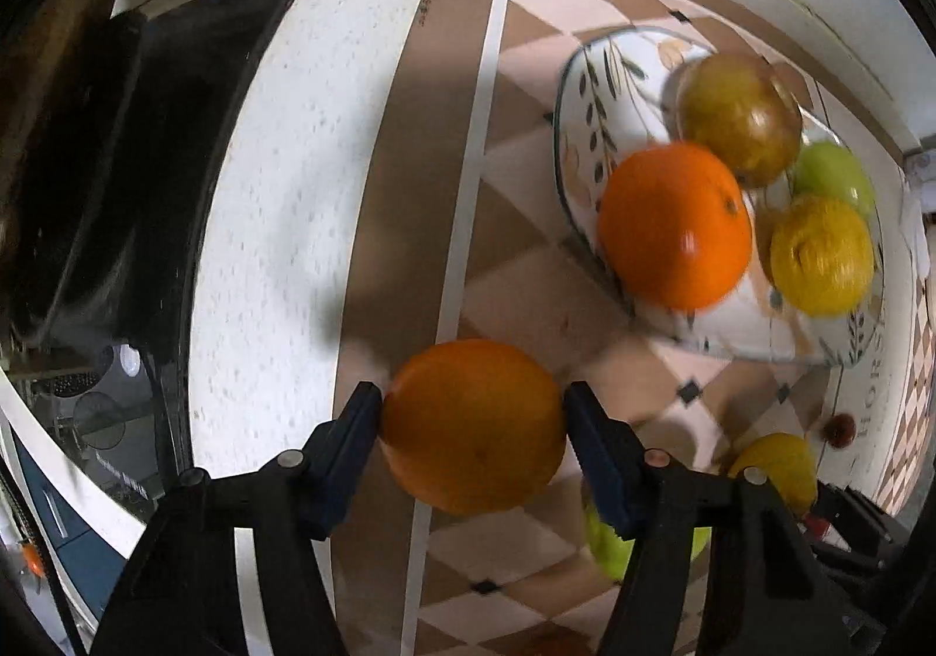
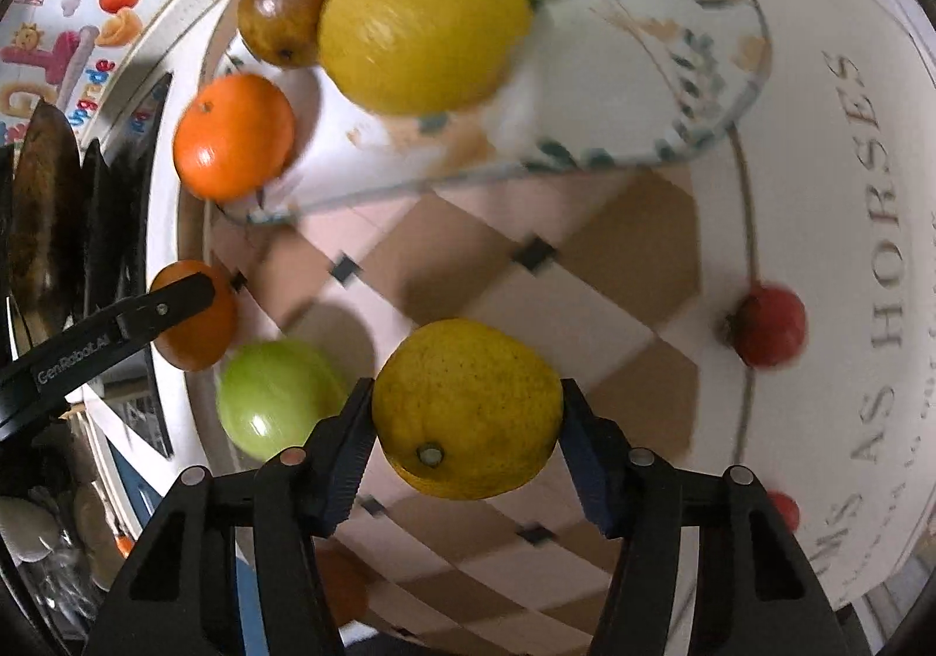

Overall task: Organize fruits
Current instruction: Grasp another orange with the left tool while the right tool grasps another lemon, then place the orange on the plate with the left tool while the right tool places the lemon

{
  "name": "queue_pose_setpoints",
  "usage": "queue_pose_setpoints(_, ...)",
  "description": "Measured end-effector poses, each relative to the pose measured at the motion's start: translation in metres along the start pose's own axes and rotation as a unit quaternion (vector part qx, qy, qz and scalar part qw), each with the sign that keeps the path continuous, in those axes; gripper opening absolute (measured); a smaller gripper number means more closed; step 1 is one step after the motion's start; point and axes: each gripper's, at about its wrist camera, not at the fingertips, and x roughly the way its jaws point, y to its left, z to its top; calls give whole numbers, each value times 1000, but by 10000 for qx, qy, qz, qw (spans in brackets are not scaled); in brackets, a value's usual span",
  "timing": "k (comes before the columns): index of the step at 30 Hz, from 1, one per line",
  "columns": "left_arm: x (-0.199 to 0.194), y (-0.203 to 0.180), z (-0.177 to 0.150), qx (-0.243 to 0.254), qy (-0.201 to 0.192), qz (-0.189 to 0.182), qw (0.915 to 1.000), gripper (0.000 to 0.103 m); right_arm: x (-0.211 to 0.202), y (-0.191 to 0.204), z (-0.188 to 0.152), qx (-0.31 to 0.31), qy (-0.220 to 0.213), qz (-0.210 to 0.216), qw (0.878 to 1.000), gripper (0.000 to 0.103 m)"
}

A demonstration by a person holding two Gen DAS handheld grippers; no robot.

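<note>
My left gripper (image 1: 474, 425) is shut on an orange (image 1: 472, 425) and holds it above the checkered mat. My right gripper (image 2: 468, 410) is shut on a yellow lemon (image 2: 467, 409). A leaf-patterned plate (image 1: 591, 94) holds an orange (image 1: 675, 226), a brown pear (image 1: 740, 117), a lemon (image 1: 822, 255) and a green apple (image 1: 833, 173). The same plate (image 2: 673, 47) shows in the right wrist view, beyond the lemon. A loose green apple (image 2: 278, 395) lies on the mat, left of my right gripper. The left gripper and its orange (image 2: 196, 316) show at the left there.
The checkered placemat (image 1: 526, 258) lies on a white speckled table (image 1: 292, 158). A small red fruit (image 2: 769, 325) lies on a white mat with lettering (image 2: 866, 275). Dark objects (image 1: 117, 158) stand at the table's left side.
</note>
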Motion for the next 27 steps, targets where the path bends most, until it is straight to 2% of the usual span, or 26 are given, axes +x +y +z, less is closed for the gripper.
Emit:
queue_pose_setpoints(5, -1, 4, -33, 74, 102, -19, 9999, 62, -1, -9, -21, -43, 7, -158, 9999, 63)
queue_pose_setpoints(9, -3, 5, -48, 101, 43, -13, 9999, 62, 2, -8, -22, 10, -66, -126, 9999, 63)
queue_pose_setpoints(19, -2, 4, -54, 142, -62, -24, 9999, 62, 1, -6, -31, -30, -162, -191, 9997, 62)
queue_pose_setpoints(23, -27, 2, -50, 186, -255, -173, 9994, 62, -15, -13, -31, 113, -266, 19, 9996, 62)
queue_pose_setpoints(27, -66, -2, -31, 178, -587, -494, 9969, 62, -52, -18, -21, 208, -651, 238, 9974, 62)
